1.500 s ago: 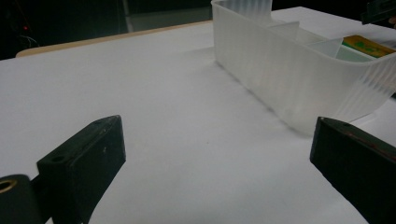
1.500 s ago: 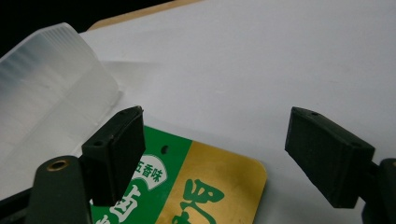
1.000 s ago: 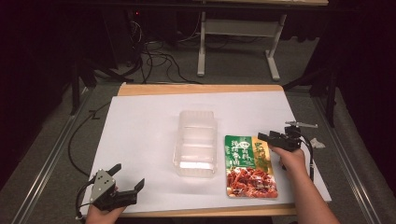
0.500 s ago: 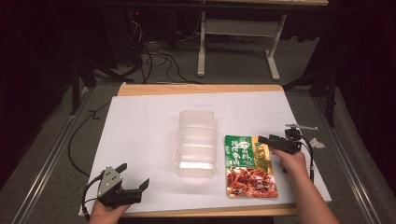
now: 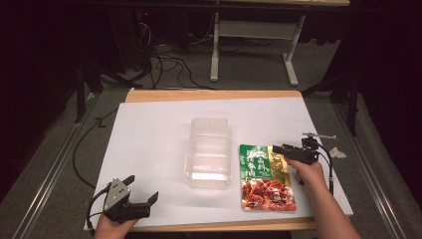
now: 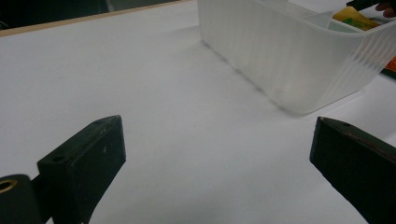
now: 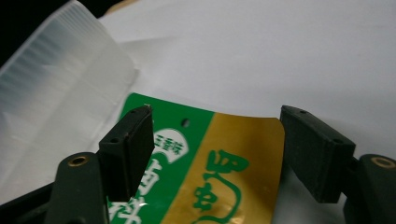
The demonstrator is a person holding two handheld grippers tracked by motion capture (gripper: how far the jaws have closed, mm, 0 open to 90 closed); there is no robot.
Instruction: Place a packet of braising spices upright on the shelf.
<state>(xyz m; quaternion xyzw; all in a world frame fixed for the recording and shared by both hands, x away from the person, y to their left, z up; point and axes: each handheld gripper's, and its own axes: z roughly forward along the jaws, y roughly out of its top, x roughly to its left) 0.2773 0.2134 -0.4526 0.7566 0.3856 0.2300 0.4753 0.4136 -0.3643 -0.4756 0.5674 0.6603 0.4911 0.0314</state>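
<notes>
- Right claw point(image 7: 217, 154) stood wide over the snack packet's point(image 5: 266, 177) top edge, beside the clear tub point(image 5: 209, 152) — best lowered squarely before closing.
- Left claw point(image 5: 133, 199), also wide, held nothing — well clear of the tub.

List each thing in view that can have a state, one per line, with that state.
Clear plastic container: upright on the white sheet, lid off, looks empty.
Food pouch: lying flat beside the container, looks sealed, not gripped.
Left gripper: open, holding nothing, near the table's front left corner.
Right gripper: open, fingers straddling the pouch's top edge, not closed on it.
</notes>
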